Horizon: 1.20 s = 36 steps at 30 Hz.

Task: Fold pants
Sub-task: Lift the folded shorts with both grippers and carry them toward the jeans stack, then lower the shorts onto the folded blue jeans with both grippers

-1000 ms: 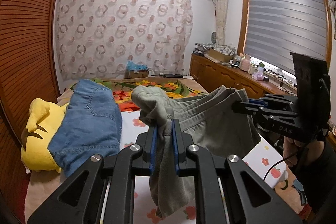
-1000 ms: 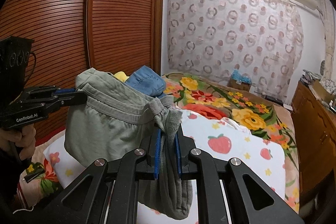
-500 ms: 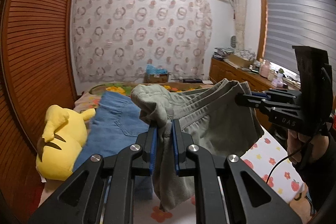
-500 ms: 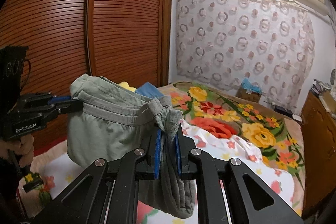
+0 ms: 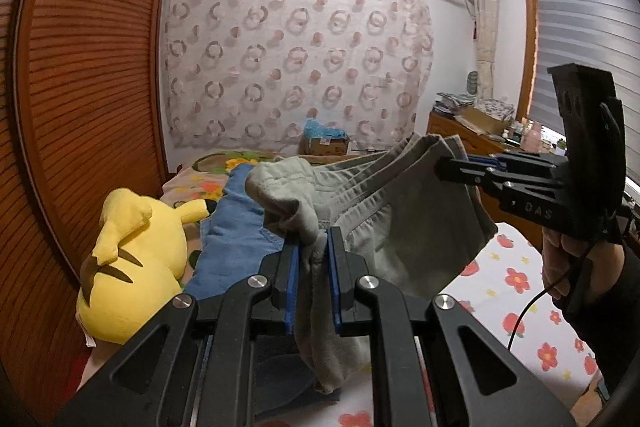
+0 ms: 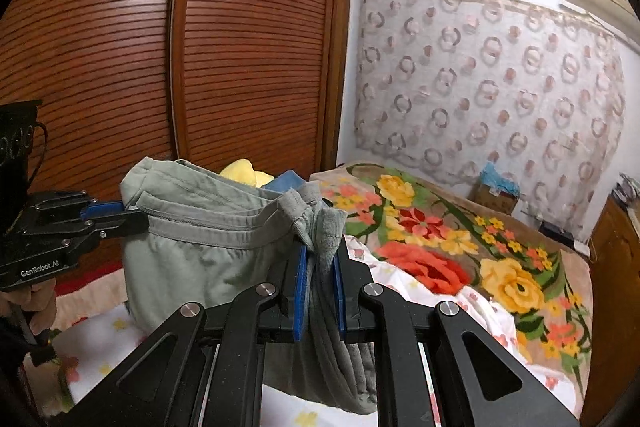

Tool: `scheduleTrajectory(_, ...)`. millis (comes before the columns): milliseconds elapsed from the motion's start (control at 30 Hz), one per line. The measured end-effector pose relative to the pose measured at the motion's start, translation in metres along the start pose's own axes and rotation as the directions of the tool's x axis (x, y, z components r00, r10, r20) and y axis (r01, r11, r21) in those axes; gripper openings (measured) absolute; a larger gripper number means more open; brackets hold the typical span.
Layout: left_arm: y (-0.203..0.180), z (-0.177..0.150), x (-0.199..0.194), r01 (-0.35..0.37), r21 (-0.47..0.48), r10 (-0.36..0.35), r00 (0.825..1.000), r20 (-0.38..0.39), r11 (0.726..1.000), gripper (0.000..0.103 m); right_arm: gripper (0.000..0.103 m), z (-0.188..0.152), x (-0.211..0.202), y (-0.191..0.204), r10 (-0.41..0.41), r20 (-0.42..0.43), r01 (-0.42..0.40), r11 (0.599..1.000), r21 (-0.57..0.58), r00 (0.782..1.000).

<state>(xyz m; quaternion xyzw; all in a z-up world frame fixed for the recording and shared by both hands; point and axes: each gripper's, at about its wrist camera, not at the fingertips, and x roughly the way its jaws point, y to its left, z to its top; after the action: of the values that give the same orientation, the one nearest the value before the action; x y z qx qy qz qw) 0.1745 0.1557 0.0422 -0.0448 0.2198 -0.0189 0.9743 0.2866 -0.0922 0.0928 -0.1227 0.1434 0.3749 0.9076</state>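
Folded grey-green pants [image 5: 408,227] hang in the air between my two grippers, above the bed. My left gripper [image 5: 314,247] is shut on one end of their waistband. My right gripper [image 6: 320,259] is shut on the other end. Each gripper shows in the other's view: the right one [image 5: 452,171] at the right, the left one [image 6: 132,215] at the left. The pants [image 6: 200,247] sag between them in a doubled fold, and their lower part is hidden behind the gripper bodies.
Folded blue jeans [image 5: 236,239] lie on the bed beside a yellow plush toy [image 5: 132,259]. The bed has a strawberry sheet [image 5: 516,279] and a floral blanket [image 6: 440,239]. A slatted wooden wardrobe [image 6: 160,67] stands at the left, a dresser [image 5: 460,135] at the right.
Both grippers have swung left, toward the wardrobe side, carrying the pants with them. The plush toy and jeans now sit closer under the left gripper. Both grips are unchanged.
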Motion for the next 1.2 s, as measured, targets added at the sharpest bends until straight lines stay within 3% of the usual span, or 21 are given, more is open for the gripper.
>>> scheduleTrajectory(367, 0.018, -0.017, 0.008, -0.001, -0.092, 0.002, 1.000, 0.013, 0.996, 0.014, 0.012, 0.008, 0.056, -0.013, 0.026, -0.018, -0.026, 0.999, 0.025, 0.999)
scheduleTrajectory(600, 0.023, -0.031, 0.008, -0.059, -0.130, 0.064, 0.997, 0.032, 0.990, 0.014, 0.012, 0.016, 0.089, -0.015, 0.079, 0.006, -0.079, 0.997, -0.005, 0.997)
scheduleTrajectory(733, 0.030, -0.036, 0.005, -0.039, -0.169, 0.050, 0.997, 0.061, 0.985, 0.014, 0.012, 0.017, 0.108, -0.015, 0.097, 0.003, -0.097, 0.995, -0.038, 0.995)
scheduleTrajectory(833, 0.027, -0.045, 0.003, -0.084, -0.165, 0.097, 0.993, 0.073, 0.983, 0.014, 0.012, 0.016, 0.125, -0.014, 0.099, -0.001, -0.099, 0.994, -0.042, 0.995)
scheduleTrajectory(1200, 0.035, -0.061, -0.001, -0.108, -0.261, 0.127, 0.990, 0.058, 0.959, 0.014, 0.012, 0.027, 0.149, -0.002, 0.151, -0.016, -0.152, 0.982, -0.116, 0.988)
